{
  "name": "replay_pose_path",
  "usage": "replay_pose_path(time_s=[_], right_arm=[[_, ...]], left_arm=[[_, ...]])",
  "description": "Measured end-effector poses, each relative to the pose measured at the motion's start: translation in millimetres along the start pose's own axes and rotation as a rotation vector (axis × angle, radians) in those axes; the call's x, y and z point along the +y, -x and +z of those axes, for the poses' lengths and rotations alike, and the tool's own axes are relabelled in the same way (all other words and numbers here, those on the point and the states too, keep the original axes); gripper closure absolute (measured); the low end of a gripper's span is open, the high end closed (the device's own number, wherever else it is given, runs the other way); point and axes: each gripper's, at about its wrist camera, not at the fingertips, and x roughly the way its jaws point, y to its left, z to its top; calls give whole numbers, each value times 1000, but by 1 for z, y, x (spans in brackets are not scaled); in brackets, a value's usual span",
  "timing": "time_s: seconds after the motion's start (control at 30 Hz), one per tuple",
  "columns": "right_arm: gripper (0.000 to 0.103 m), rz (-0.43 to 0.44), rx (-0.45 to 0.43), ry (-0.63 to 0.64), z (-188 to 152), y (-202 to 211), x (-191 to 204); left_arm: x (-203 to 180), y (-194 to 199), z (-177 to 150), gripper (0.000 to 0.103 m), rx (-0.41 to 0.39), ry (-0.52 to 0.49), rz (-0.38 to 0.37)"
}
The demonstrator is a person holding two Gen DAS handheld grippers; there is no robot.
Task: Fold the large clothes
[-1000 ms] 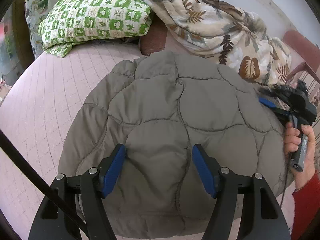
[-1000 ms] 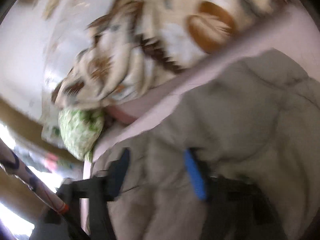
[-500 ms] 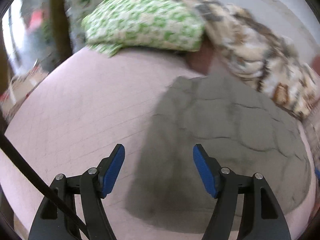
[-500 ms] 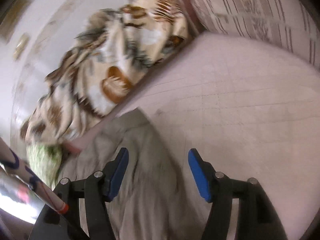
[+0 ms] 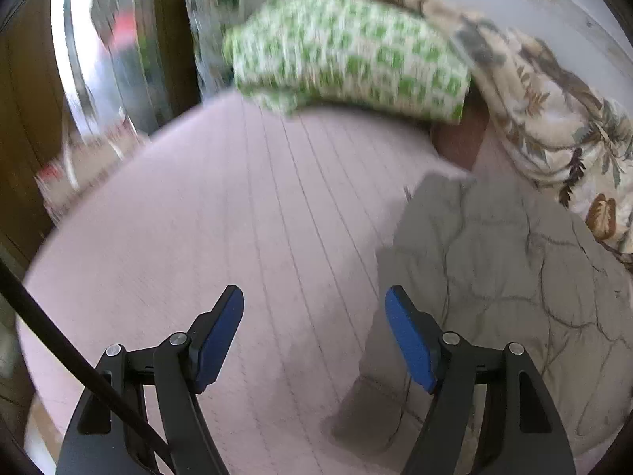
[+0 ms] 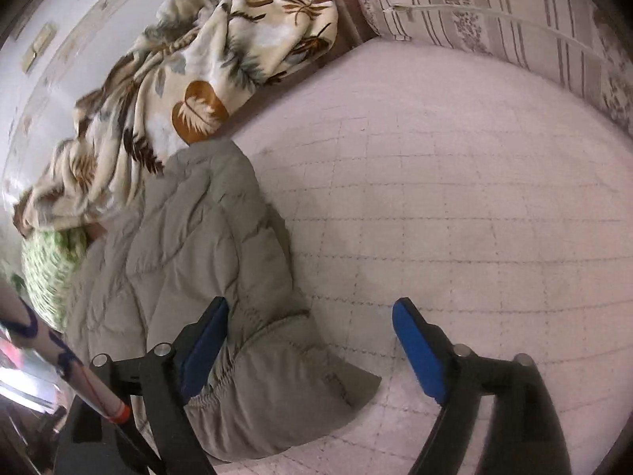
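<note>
Grey-olive quilted fabric marks the task's garment, a puffy jacket (image 6: 205,277) lying folded on the pink quilted bed cover (image 6: 455,217), with its far end up against a crumpled leaf-print blanket (image 6: 221,63) heaped along the wall-side edge of the bed. In the right wrist view the right gripper (image 6: 308,344) tilts steeply down over the jacket's near, elastic-gathered corner; its jaws are opening, with that corner lying under the gap toward the left blue pad and the right pad over bare bed cover, neither pad pressing on the cloth. A striped, flower-patterned cushion (image 6: 494,12) runs along the bed's far right edge. In the left wrist view the left gripper (image 5: 314,332) also angles downward, and its jaws are opening too, with only pink bed cover between them; its right blue pad hangs just at the jacket's (image 5: 494,277) left border, whether touching it or above it I cannot tell. A green-and-white checked pillow (image 5: 348,59) sits at the far edge of the bed, beside the blanket (image 5: 554,118), and this upper part of the view is smeared by motion. A dark cable (image 5: 59,340) crosses the lower left corner of that view, in front of the gripper's body. No hand or sleeve shows in either view.
</note>
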Motion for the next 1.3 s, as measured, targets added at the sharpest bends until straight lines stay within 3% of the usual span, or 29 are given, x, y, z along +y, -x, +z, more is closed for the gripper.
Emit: replay_pose_path(time_s=[0.13,0.2,0.3,0.4,0.5,0.6,0.67,0.83,1.1,1.3], right_arm=[[16,-82,-74,80,-3,12,18],[16,-114,-111,113,-6,22,23],[16,-133,-158,132,-12,37,28],[16,-122,-198,170,-22,56,38],[16,-104,-238,241,-46,77,54],[15,-76,-251,319,-79,92,72],[15,-62,-246,361,-101,99,80],[15,-26,-210,397,-160,116,83],[15,-44,-162,429,-226,135,58],[15,-59,-156,435,-244,157,51]], left_arm=[[-9,48,4,30,-188,-11,71],[-11,73,4,21,-266,-11,84],[-8,119,-5,9,-376,-16,53],[-7,163,-27,9,-415,-72,-12],[-12,194,-54,9,-403,-147,-85],[-14,215,-81,9,-387,-172,-112],[-12,229,-99,8,-365,-170,-169],[2,246,-136,8,-205,-97,-412],[-6,260,-183,8,-116,-150,-422],[-17,265,-210,8,-80,-224,-363]])
